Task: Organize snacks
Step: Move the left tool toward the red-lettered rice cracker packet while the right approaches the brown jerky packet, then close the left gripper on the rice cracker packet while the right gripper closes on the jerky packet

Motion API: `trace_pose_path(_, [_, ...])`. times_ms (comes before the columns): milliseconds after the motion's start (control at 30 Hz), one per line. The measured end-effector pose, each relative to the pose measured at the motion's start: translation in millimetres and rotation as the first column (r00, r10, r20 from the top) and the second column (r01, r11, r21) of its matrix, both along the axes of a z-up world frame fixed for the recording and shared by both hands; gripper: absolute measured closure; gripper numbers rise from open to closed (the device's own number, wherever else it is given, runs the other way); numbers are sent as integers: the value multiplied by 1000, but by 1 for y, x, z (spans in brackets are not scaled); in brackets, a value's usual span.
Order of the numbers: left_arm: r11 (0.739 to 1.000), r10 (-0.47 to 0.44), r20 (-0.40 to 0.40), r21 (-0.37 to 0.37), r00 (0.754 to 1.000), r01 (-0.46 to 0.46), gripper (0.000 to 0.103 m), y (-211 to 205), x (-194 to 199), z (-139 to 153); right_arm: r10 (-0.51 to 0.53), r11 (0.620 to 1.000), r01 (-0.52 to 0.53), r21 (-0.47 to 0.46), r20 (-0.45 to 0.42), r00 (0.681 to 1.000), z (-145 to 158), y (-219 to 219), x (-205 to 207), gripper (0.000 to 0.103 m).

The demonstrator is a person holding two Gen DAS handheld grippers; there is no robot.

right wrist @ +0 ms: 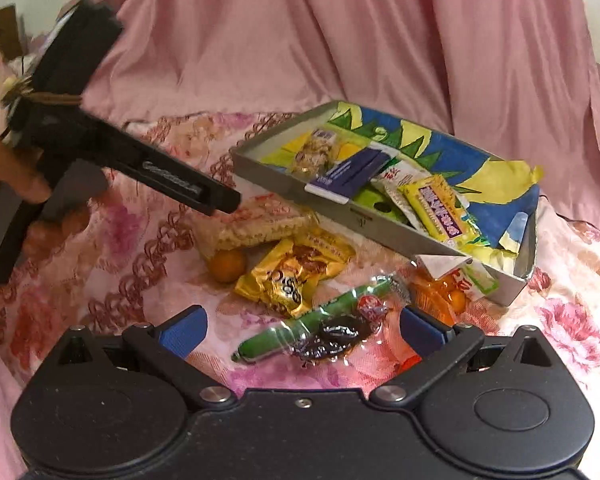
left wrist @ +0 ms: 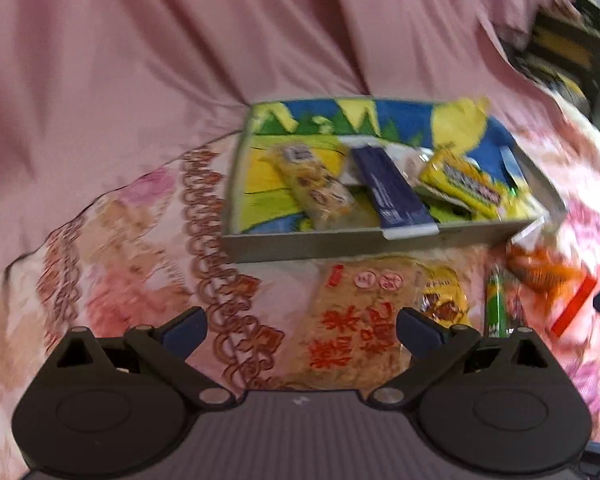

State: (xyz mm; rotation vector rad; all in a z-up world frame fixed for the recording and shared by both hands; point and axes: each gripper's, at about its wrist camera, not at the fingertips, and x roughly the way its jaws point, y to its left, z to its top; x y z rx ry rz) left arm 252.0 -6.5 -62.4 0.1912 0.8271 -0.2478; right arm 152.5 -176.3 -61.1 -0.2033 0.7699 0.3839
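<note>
Left gripper (left wrist: 302, 330): jaws spread wide, nothing between them, hovering over the rice-cracker pack (left wrist: 356, 320) on the floral cloth (left wrist: 112, 248). Right gripper (right wrist: 302, 330): jaws likewise apart and empty, above the green-wrapped snack (right wrist: 320, 316). Grey tray (right wrist: 380, 226) holds the navy packet (right wrist: 348, 176) and yellow packet (right wrist: 440, 208). Gold packet (right wrist: 288, 276) and small orange (right wrist: 227, 265) lie loose just beside the tray.

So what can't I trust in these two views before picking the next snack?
- Left wrist: motion blur smears the orange packet and the tray contents.
- Right wrist: the tray's near wall hides the lower snacks inside.
- Right wrist: the left gripper's body hides its fingers.
</note>
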Motion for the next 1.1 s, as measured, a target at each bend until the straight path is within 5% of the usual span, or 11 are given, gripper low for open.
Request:
trace_pose_path(233, [996, -87, -28, -10, 996, 87, 0, -10, 10, -13, 22, 1000, -21, 10, -29, 999, -12, 5, 9, 3])
trace_pose_path(633, [989, -79, -122, -131, 989, 63, 1, -1, 32, -25, -163, 973, 190, 131, -190, 968, -35, -17, 43, 7])
trace_pose_path(1100, [987, -160, -181, -59, 970, 152, 19, -19, 23, -33, -257, 919, 324, 223, -283, 924, -45, -34, 53, 28])
